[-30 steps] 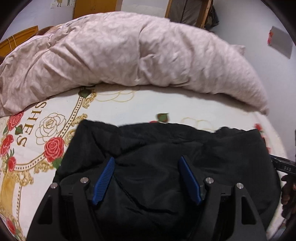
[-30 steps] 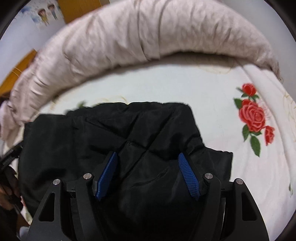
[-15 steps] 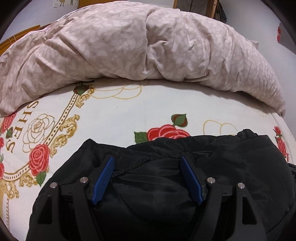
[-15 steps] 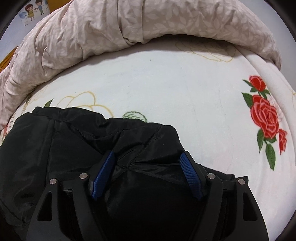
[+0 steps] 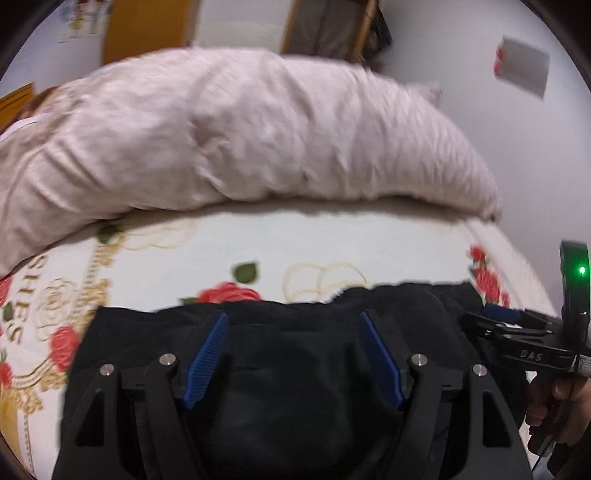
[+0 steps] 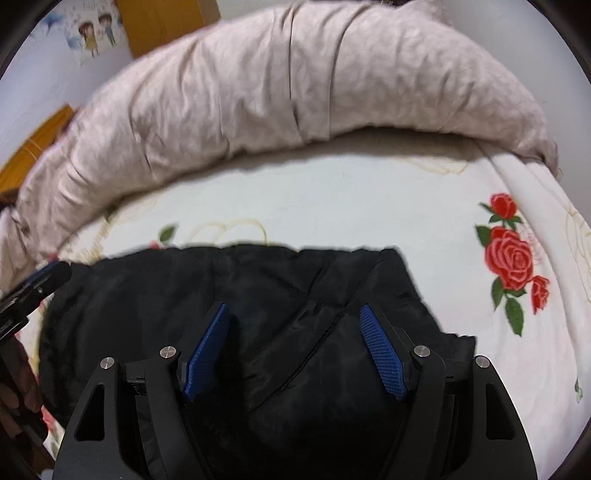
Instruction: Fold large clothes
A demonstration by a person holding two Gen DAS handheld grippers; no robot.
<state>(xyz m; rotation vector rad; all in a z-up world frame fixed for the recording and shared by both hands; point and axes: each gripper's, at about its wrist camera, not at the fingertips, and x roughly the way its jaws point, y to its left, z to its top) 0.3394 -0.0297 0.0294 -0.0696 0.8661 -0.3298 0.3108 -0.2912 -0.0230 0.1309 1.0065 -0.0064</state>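
Note:
A black padded jacket (image 5: 280, 373) lies folded into a compact bundle on the rose-print bedsheet (image 5: 258, 243); it also shows in the right wrist view (image 6: 295, 325). My left gripper (image 5: 294, 321) is open above the jacket's left part, nothing between its blue pads. My right gripper (image 6: 294, 314) is open above the jacket's right part, near a seam, holding nothing. The right gripper's body shows at the right edge of the left wrist view (image 5: 524, 332). The left gripper's tip shows at the left edge of the right wrist view (image 6: 44, 277).
A bulky pink-beige duvet (image 5: 240, 133) is heaped across the far side of the bed, also in the right wrist view (image 6: 295, 85). White walls, a wooden door (image 5: 144, 29) and a headboard (image 6: 33, 151) lie behind. The bed's right edge (image 6: 554, 258) falls away near the red roses.
Both grippers have pulled back and up from the jacket, staying open. The views are blurred by motion. The jacket stays bundled on the sheet.

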